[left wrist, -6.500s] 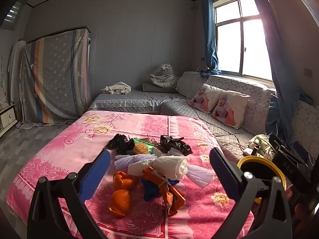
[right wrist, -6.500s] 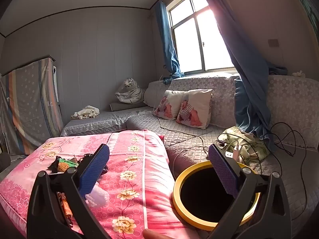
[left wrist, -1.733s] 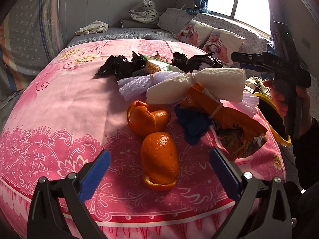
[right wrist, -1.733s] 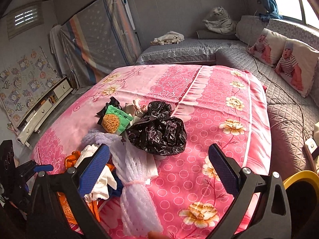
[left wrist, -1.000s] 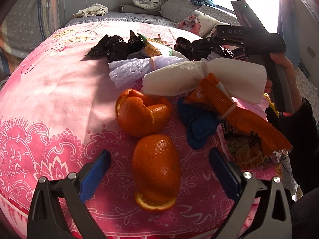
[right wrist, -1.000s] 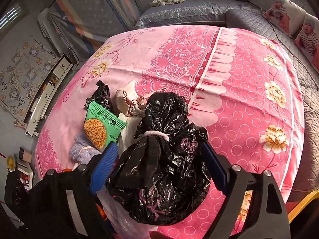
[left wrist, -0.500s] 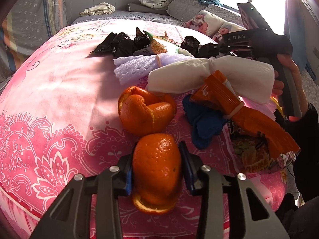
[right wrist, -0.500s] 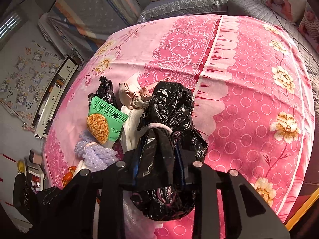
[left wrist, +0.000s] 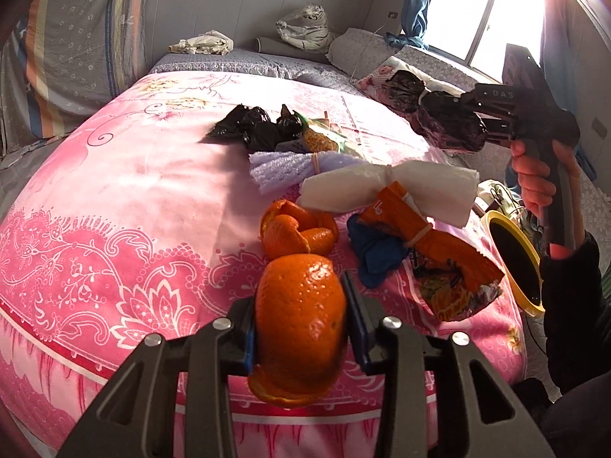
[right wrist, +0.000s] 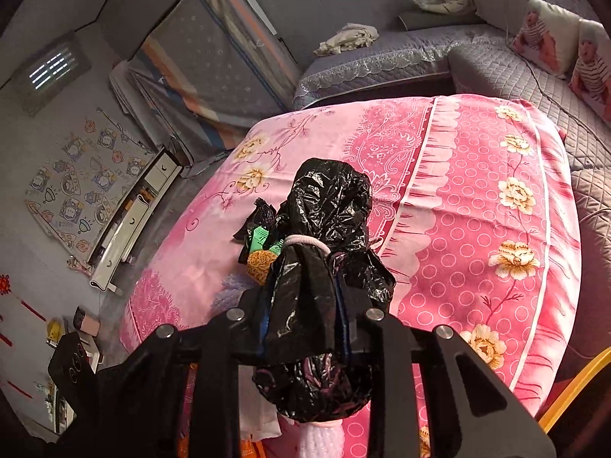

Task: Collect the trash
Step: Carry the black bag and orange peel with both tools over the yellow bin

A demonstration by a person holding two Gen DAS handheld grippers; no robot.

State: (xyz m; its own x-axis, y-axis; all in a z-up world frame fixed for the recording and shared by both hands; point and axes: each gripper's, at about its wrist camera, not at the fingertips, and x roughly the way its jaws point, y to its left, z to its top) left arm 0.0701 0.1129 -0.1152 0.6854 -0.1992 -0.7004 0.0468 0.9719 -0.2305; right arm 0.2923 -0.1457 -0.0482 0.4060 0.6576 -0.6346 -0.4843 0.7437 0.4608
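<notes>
My left gripper point(left wrist: 301, 324) is shut on an orange peel point(left wrist: 299, 305), lifted just off the pink bed cover point(left wrist: 114, 198) near its front edge. A second orange peel point(left wrist: 298, 233) lies behind it. My right gripper point(right wrist: 303, 305) is shut on a tied black plastic bag point(right wrist: 324, 225) and holds it above the bed. In the left wrist view that right gripper point(left wrist: 467, 120) hangs at the right with the black plastic bag point(left wrist: 446, 126), a hand on its handle. The yellow-rimmed bin point(left wrist: 513, 263) stands beside the bed's right edge.
Still on the bed lie a white bundle point(left wrist: 389, 187), an orange wrapper point(left wrist: 431, 244), a blue scrap point(left wrist: 378, 255), purple foam netting point(left wrist: 290, 168), small black bags point(left wrist: 256, 126) and a green packet point(right wrist: 259, 238). A grey sofa point(right wrist: 496, 65) runs behind.
Both grippers went from open to shut, the left on the orange peel and the right on the black bag. Both then rose, lifting their loads off the bed.
</notes>
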